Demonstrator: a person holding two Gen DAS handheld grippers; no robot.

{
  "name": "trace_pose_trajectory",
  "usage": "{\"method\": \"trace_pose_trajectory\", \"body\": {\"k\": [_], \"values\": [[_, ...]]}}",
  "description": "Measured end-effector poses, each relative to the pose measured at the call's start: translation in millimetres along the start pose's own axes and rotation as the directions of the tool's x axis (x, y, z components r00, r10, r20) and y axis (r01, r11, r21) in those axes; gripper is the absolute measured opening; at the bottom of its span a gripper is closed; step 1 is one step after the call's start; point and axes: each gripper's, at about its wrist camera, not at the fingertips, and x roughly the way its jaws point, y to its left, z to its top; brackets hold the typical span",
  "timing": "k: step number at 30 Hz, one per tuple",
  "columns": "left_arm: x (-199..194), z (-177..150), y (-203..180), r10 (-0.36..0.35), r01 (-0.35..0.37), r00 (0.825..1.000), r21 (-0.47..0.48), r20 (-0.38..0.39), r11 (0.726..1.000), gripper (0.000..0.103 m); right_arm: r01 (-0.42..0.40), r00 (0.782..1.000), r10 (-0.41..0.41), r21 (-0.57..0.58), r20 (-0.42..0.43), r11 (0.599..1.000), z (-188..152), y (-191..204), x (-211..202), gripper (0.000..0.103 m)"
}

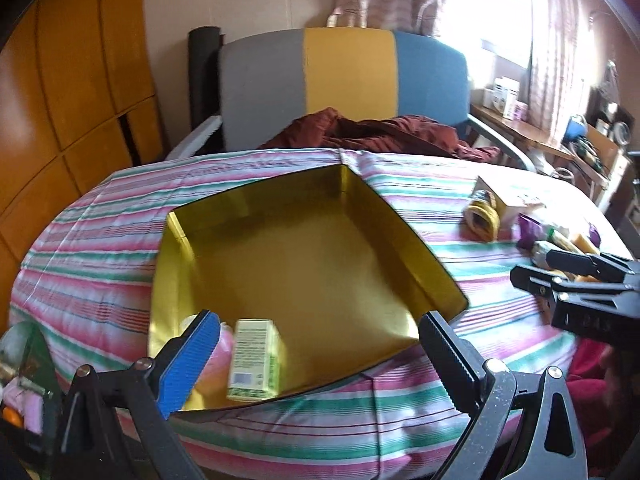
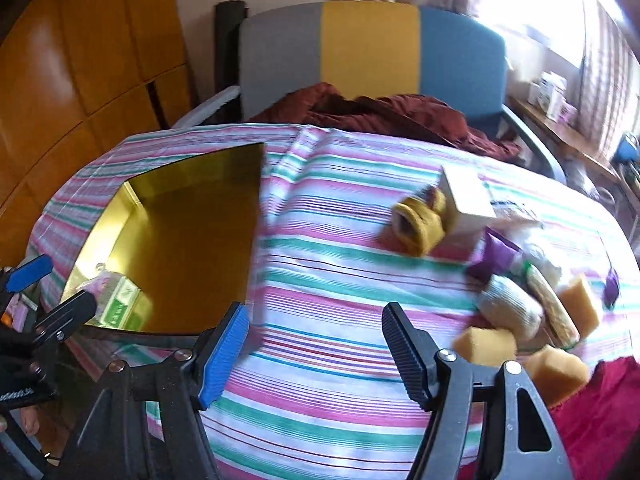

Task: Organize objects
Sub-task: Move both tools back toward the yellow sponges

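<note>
A gold square tin box [image 1: 304, 264] lies open on the striped cloth; it also shows in the right wrist view [image 2: 192, 240]. Inside it, near the front corner, lie a green-and-white carton [image 1: 254, 360] and a pink soft item [image 1: 218, 356]. My left gripper [image 1: 316, 360] is open and empty above the box's near edge. My right gripper [image 2: 314, 352] is open and empty over bare cloth, right of the box. A pile of loose items lies to its right: a yellow roll [image 2: 420, 220], a white box [image 2: 466, 200], a purple packet [image 2: 494, 258], a knitted roll [image 2: 512, 308] and yellow sponges [image 2: 486, 346].
The round table [image 2: 320, 400] wears a pink, green and white striped cloth. A grey, yellow and blue chair [image 1: 344, 80] with a dark red garment [image 1: 380, 132] stands behind it. Wooden cabinets [image 1: 60, 80] are at left, a cluttered side shelf [image 1: 540, 128] at right.
</note>
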Motion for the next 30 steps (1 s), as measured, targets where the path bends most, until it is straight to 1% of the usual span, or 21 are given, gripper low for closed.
{"method": "trace_pose_trajectory", "body": {"k": [3, 7, 8, 11, 15, 17, 19, 22, 24, 26, 28, 29, 30], "values": [[2, 4, -14, -0.034, 0.034, 0.999, 0.031, -0.001, 0.999, 0.100, 0.038, 0.999, -0.038, 0.053, 0.006, 0.998, -1, -25, -6, 0.070], [5, 9, -38, -0.094, 0.094, 0.996, 0.083, -0.002, 0.992, 0.100, 0.108, 0.993, -0.112, 0.137, 0.021, 0.985, -1, -67, -20, 0.070], [5, 11, -46, -0.114, 0.114, 0.993, 0.103, -0.003, 0.988, 0.100, 0.129, 0.991, -0.134, 0.160, 0.022, 0.979, -3, -78, -24, 0.071], [10, 15, -67, -0.164, 0.164, 0.986, 0.149, -0.013, 0.975, 0.100, 0.191, 0.980, -0.197, 0.230, 0.002, 0.954, -7, -114, -34, 0.078], [19, 19, -95, -0.228, 0.234, 0.972, 0.201, -0.052, 0.951, 0.100, 0.257, 0.966, -0.254, 0.305, -0.050, 0.917, -19, -157, -42, 0.078], [25, 19, -112, -0.260, 0.272, 0.962, 0.224, -0.081, 0.936, 0.100, 0.266, 0.964, -0.252, 0.343, -0.085, 0.901, -24, -175, -43, 0.079], [30, 20, -126, -0.279, 0.296, 0.955, 0.245, -0.099, 0.923, 0.100, 0.259, 0.966, -0.233, 0.362, -0.114, 0.895, -28, -186, -39, 0.079], [36, 20, -149, -0.312, 0.335, 0.942, 0.281, -0.126, 0.899, 0.100, 0.220, 0.972, -0.167, 0.399, -0.164, 0.890, -34, -197, -30, 0.079], [39, 21, -163, -0.348, 0.377, 0.926, 0.303, -0.146, 0.875, 0.100, 0.212, 0.970, -0.137, 0.412, -0.203, 0.886, -37, -201, -21, 0.079], [43, 20, -176, -0.372, 0.406, 0.913, 0.316, -0.165, 0.857, 0.100, 0.210, 0.964, -0.115, 0.424, -0.238, 0.881, -40, -204, -13, 0.079], [51, 20, -189, -0.398, 0.444, 0.895, 0.311, -0.202, 0.840, 0.100, 0.195, 0.965, -0.092, 0.439, -0.245, 0.877, -41, -206, -10, 0.079], [56, 20, -194, -0.405, 0.457, 0.887, 0.302, -0.222, 0.836, 0.100, 0.187, 0.967, -0.083, 0.447, -0.242, 0.875, -42, -207, -9, 0.078], [61, 20, -199, -0.413, 0.472, 0.878, 0.290, -0.242, 0.833, 0.100, 0.177, 0.968, -0.070, 0.459, -0.240, 0.871, -43, -209, -8, 0.071]]}}
